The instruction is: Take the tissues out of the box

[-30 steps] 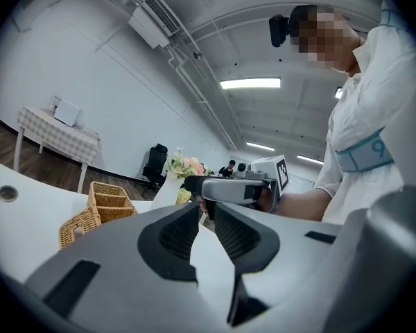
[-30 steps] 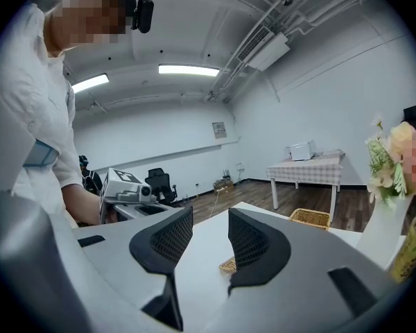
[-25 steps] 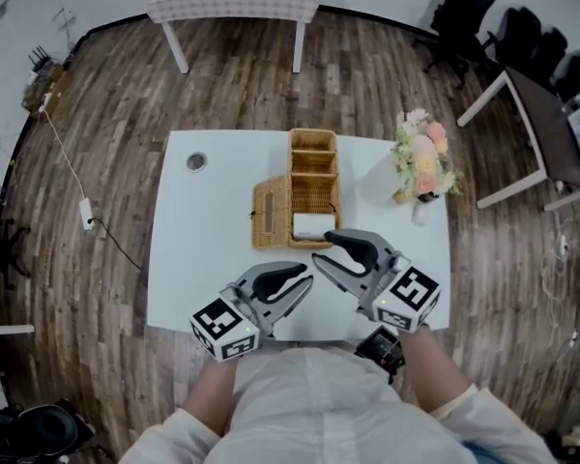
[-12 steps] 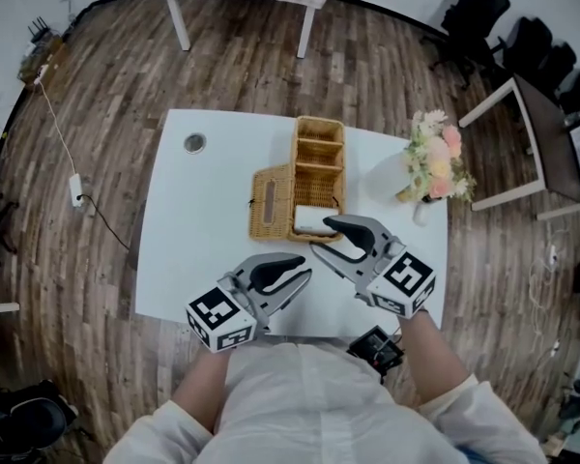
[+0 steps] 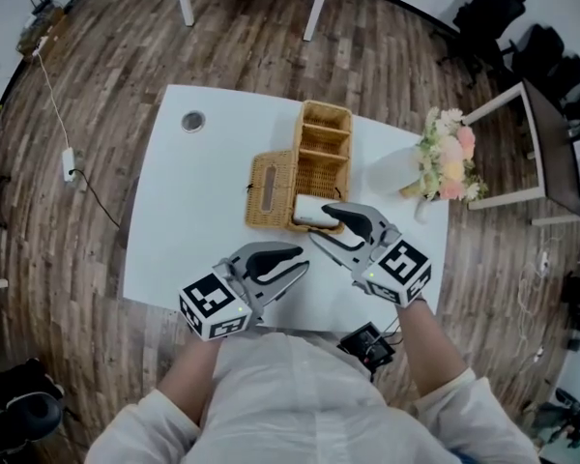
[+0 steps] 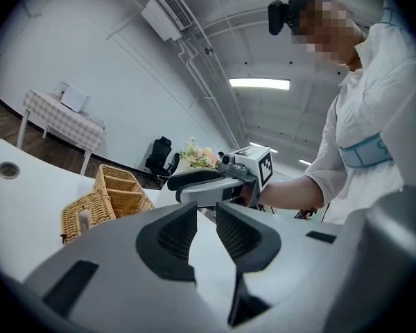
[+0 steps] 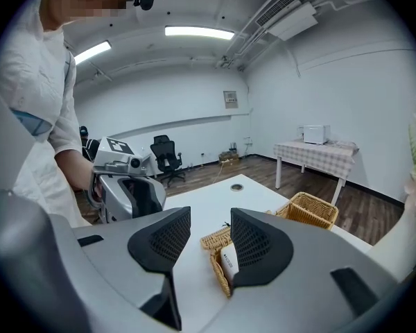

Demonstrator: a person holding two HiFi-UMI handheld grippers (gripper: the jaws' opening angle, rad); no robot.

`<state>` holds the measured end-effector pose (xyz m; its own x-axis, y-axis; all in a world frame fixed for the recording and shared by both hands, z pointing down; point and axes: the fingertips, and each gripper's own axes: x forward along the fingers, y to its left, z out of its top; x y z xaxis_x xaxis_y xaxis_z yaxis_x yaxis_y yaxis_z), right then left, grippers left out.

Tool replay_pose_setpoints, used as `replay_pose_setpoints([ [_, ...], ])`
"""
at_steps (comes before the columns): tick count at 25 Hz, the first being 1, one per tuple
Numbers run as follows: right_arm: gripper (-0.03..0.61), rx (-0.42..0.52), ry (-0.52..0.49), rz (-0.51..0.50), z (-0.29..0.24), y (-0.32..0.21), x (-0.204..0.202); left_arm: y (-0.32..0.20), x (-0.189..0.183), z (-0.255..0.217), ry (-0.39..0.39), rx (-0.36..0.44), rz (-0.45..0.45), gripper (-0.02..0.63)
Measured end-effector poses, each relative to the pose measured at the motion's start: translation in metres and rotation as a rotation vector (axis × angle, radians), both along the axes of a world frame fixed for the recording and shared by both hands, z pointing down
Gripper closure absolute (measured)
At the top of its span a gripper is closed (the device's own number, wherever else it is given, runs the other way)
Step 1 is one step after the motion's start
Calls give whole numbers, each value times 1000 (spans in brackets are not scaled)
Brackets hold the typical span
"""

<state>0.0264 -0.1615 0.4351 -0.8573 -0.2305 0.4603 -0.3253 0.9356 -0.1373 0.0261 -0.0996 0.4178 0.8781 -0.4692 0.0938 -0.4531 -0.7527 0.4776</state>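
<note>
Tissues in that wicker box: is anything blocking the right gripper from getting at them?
Nothing visible does. The lid lies flipped open beside the wicker box, so the tissues sit uncovered in its nearest compartment. The right gripper is just in front of them, jaws apart and empty.

The white table (image 5: 203, 211) at mid-frame bears a tan woven wicker basket (image 5: 321, 158) and a matching lid (image 5: 268, 189). The tissues (image 5: 312, 212) inside are white. The flowers (image 5: 448, 153) at right are pink and cream. The floor (image 5: 97, 66) is brown wood planking (streaky, mixed tones). The left gripper (image 5: 303, 262) and right gripper (image 5: 319, 222) are grey, with black-and-white square markers.
</note>
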Motion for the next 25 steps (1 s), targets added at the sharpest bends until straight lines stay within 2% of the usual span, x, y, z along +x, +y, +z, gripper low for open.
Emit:
replay_pose_setpoints([
  [6,385,-6,61,-37,20,-8,-3,-2,2,12,-11,-15,26,538],
  [25,354,-10,215,-139,67,-24,-3,-9,9,38,-23,-69,33,532],
])
